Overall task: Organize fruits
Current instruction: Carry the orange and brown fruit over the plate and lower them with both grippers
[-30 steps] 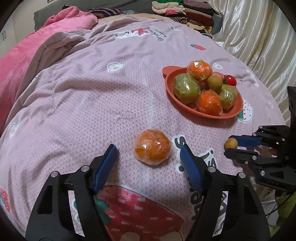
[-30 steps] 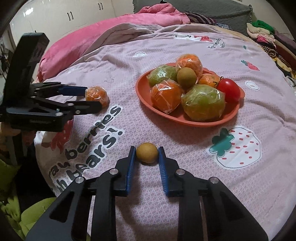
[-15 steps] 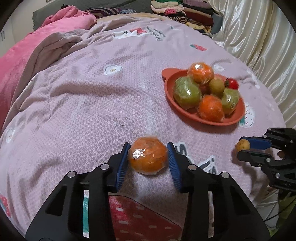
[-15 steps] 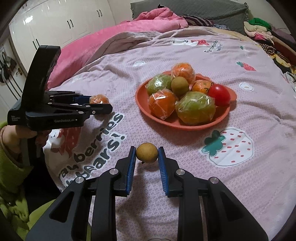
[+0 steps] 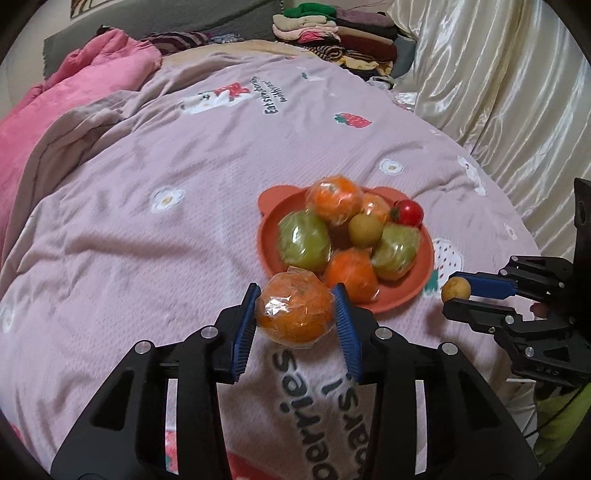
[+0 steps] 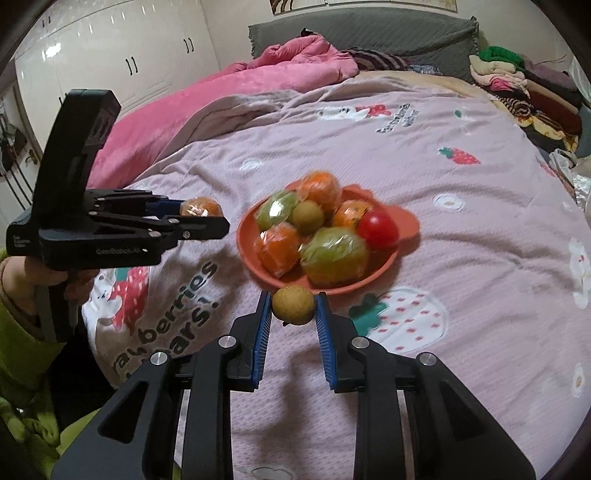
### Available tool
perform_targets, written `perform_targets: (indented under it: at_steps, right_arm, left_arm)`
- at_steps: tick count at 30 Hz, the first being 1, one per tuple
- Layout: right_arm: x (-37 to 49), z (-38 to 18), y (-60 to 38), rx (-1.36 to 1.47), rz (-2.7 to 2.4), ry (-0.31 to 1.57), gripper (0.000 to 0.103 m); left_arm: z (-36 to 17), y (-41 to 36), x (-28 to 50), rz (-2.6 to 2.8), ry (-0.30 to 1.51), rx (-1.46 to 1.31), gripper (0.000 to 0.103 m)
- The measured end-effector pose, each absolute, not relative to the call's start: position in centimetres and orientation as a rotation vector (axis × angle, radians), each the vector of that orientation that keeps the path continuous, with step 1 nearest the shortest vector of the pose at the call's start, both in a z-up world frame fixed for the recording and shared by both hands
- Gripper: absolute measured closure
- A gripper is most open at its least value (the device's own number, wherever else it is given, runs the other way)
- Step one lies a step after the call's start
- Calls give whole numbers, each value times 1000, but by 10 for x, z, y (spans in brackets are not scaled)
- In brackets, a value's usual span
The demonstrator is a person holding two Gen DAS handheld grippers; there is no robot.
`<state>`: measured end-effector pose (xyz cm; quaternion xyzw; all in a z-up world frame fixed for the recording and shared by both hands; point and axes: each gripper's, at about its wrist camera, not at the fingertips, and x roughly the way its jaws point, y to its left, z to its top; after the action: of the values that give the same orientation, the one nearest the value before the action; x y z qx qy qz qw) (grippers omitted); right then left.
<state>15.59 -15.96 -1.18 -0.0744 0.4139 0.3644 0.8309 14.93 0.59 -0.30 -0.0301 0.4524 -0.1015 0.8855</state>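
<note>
My left gripper (image 5: 297, 312) is shut on a plastic-wrapped orange (image 5: 295, 308), held above the bedspread just short of the orange plate (image 5: 267, 236). The same gripper (image 6: 212, 218) and wrapped orange (image 6: 201, 207) show at the left of the right wrist view. My right gripper (image 6: 293, 306) is shut on a small yellow-brown round fruit (image 6: 293, 304), lifted near the plate's (image 6: 245, 243) front rim. In the left wrist view that gripper (image 5: 456, 295) and fruit (image 5: 456, 289) sit at the right. The plate holds several wrapped oranges, green wrapped fruits, a small brown fruit and a red tomato (image 6: 377, 230).
A pink printed bedspread (image 5: 166, 240) covers the bed. A pink quilt (image 6: 236, 96) is bunched at the far side. Folded clothes (image 5: 332, 29) are stacked at the back, and a cream curtain (image 5: 498, 74) hangs to the right. White wardrobe doors (image 6: 110, 55) stand behind.
My left gripper closed on the wrapped orange and lifted it toward the plate. My right gripper, keeping its hold on the small fruit, rose and moved nearer the plate's rim.
</note>
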Motion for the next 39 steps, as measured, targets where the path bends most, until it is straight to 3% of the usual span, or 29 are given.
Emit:
perform_targets:
  at_steps: [23, 39]
  right_arm:
    - [201, 6, -152, -160, 745, 815, 80]
    - [214, -1, -133, -212, 727, 832, 80]
  left_arm:
    - [-15, -7, 174, -262, 931, -103, 71]
    - [-17, -3, 174, -265, 921, -114, 65]
